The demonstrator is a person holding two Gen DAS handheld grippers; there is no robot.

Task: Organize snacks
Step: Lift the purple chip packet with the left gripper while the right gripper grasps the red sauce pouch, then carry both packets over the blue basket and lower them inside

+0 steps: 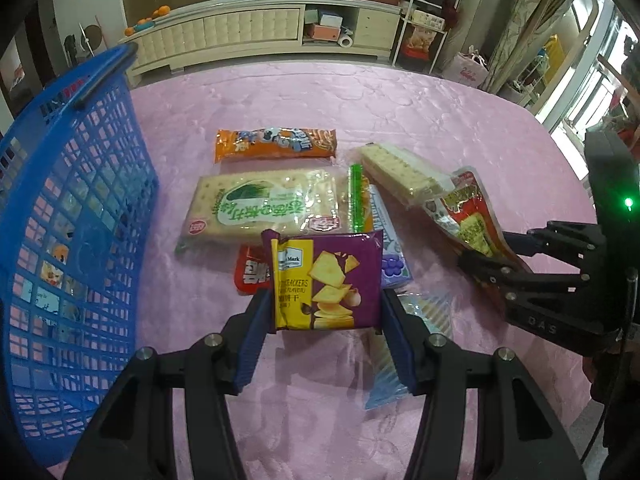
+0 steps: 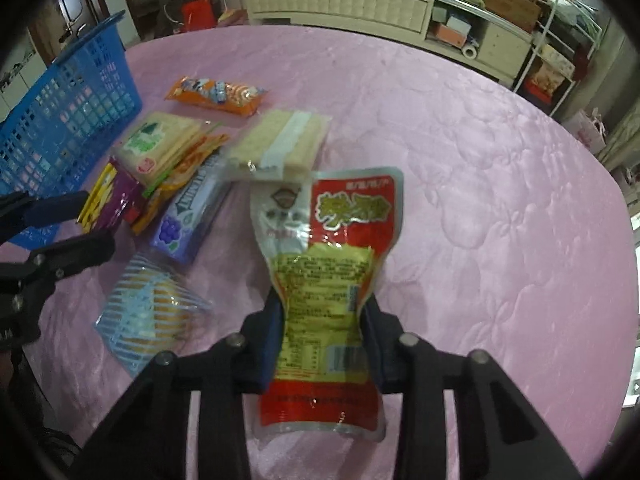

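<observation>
The left gripper (image 1: 326, 316) is clamped on a purple cracker packet (image 1: 326, 280) beside the blue basket (image 1: 76, 216). Only the right wrist view shows the right gripper (image 2: 324, 320) pinching a red pouch (image 2: 326, 280) above the pink cloth (image 2: 480, 200), pads denting its sides.

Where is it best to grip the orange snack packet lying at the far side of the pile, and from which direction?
Judging from its pose, grip the orange packet across its short width near the middle, coming from above. It lies flat on the pink tablecloth, apart from the other snacks, with both long edges free for the fingers.
</observation>
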